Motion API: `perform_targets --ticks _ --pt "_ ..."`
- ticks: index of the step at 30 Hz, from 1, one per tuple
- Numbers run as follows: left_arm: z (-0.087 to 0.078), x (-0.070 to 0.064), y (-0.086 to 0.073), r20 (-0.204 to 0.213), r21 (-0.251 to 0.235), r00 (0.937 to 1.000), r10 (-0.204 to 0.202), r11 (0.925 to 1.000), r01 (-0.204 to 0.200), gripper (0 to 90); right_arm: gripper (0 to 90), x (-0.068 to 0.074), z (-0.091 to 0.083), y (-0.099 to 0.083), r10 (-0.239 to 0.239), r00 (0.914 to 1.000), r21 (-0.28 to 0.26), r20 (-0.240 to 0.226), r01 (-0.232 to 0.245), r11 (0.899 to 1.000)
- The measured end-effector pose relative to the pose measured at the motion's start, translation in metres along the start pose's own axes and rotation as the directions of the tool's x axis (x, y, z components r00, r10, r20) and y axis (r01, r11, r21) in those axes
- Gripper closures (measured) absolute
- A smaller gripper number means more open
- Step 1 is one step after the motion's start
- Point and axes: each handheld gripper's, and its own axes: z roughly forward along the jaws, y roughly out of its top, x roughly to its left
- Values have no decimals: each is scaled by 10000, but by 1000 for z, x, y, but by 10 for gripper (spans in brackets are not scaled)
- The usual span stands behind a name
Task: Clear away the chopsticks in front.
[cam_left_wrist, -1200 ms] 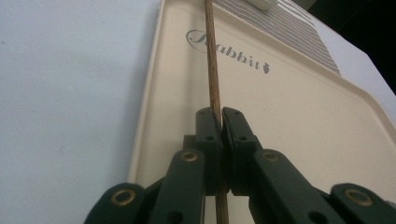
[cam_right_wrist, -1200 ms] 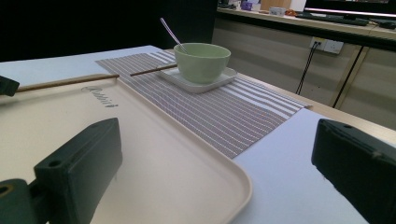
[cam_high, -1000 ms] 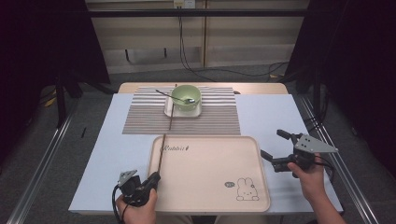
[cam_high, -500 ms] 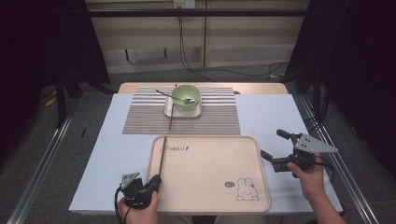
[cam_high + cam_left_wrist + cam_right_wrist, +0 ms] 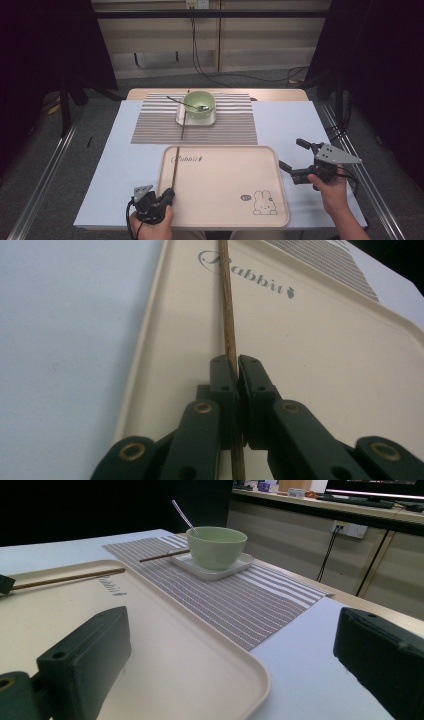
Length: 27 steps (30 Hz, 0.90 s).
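**A:** What have your fingers got right now?

**B:** My left gripper (image 5: 236, 371) has its fingers (image 5: 222, 385) pinched on a thin brown wooden chopstick (image 5: 227, 315), close to its near end. The stick runs from that grip along the left side of the beige plastic tray with the rabbit drawing (image 5: 225, 200), past the printed word near the tray's far edge. My right gripper (image 5: 300, 161) hangs beside the tray's right edge with its fingers spread wide, holding nothing.

**A:** And beyond the tray?

**B:** A second brown chopstick (image 5: 183, 125) lies on the grey striped placemat (image 5: 150, 131), toward the table's far edge, its far end resting on the white square dish (image 5: 180, 120) under the pale green bowl (image 5: 199, 104). A metal spoon (image 5: 186, 104) leans in that bowl.

**A:** What could go wrong from here?

**B:** I think the stick could swivel. I hold it near one end, so the long free part may droop or twist between my fingers if I lift quickly. Its far tip could also catch the tray's raised rim and slip out.
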Motion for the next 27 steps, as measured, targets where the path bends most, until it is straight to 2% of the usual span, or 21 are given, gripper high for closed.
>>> perform_targets --ticks 1,2,3,4,8,9,15,16,18,20,21,23,26,27 --pt "0 0 0 -38 52 9999 107 9999 -107 859 14 1 0 0 18 9998 -70 217 -16 10000" --pt "1 -1 -1 43 89 9999 136 9999 -136 859 14 1 0 0 22 9998 -71 217 -21 10000" --pt "1 -2 -1 -75 120 9997 241 9996 -240 859 14 1 0 0 19 9998 -74 222 -17 10000" --pt "2 -2 -2 4 70 9998 190 9998 -190 859 14 0 0 0 29 9999 -84 125 -28 10000" --pt "3 -3 -1 -24 108 9998 174 9998 -174 858 14 1 0 0 20 9998 -74 211 -19 10000" --pt "3 -3 -1 36 108 9998 212 9997 -212 857 14 0 0 0 3 10000 -14 65 -3 10000" --pt "3 -4 -2 123 124 9998 175 9998 -177 849 14 1 0 0 86 9999 -48 148 -85 10000" --pt "3 -3 -1 99 148 9997 239 9996 -241 844 14 0 0 0 28 10000 40 9 -28 10000" --pt "3 -3 -1 167 98 9998 122 9999 -123 820 14 0 0 0 22 10000 35 10 -22 10000" --pt "3 -4 -1 115 154 9997 217 9996 -218 823 14 1 1 0 23 9999 -55 120 -22 10000" --pt "3 -5 -1 198 137 9998 73 9999 -76 820 14 1 1 0 52 9999 -50 132 -51 10000" --pt "4 -4 -1 279 204 9994 204 9996 -210 820 14 1 1 0 69 9998 -26 191 -69 10000" --pt "4 -6 -1 374 277 9993 87 9996 -97 810 14 1 1 0 73 9998 -38 191 -72 10000" --pt "4 -6 -1 315 265 9993 198 9994 -206 810 14 0 1 0 30 9999 -61 148 -29 10000"
